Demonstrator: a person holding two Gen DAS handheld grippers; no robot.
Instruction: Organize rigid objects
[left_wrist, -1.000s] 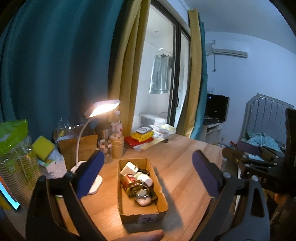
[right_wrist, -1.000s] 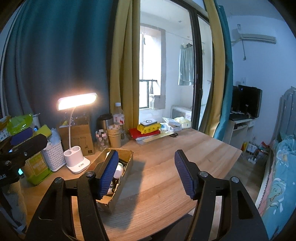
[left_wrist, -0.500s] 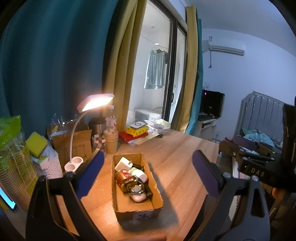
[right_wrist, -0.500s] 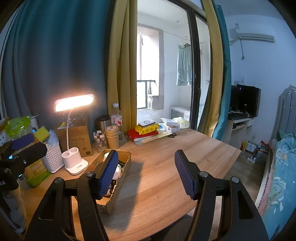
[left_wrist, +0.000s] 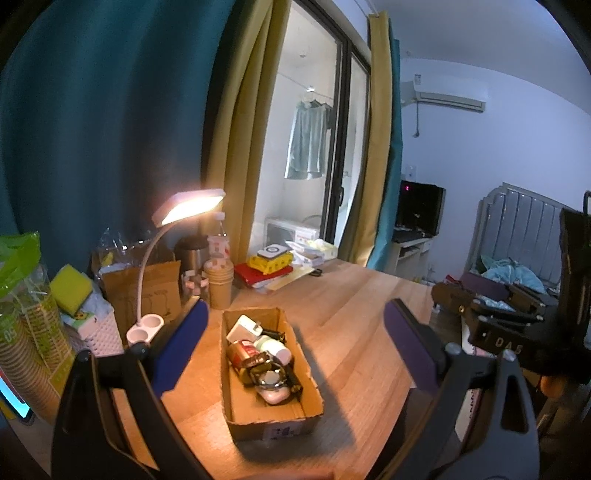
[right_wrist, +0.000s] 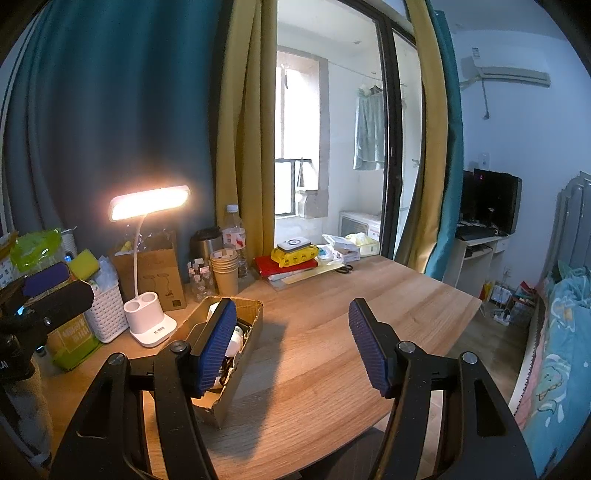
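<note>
An open cardboard box lies on the wooden table. It holds a white charger, a white bottle, a brown can, a round metal piece and a pale pink item. My left gripper hovers over the box's near side, open, with nothing between its blue pads. My right gripper is open and empty over bare table, just right of the box. Each gripper shows at the edge of the other's view: left gripper, right gripper.
A lit desk lamp stands left of the box, beside a white basket, stacked paper cups, a steel flask and a bottle. Red and yellow books and scissors lie at the back. The table edge and a bed are at right.
A fingertip at the bottom edge of the left wrist view has slipped almost out of sight. Both grippers and the box stay as they were.
</note>
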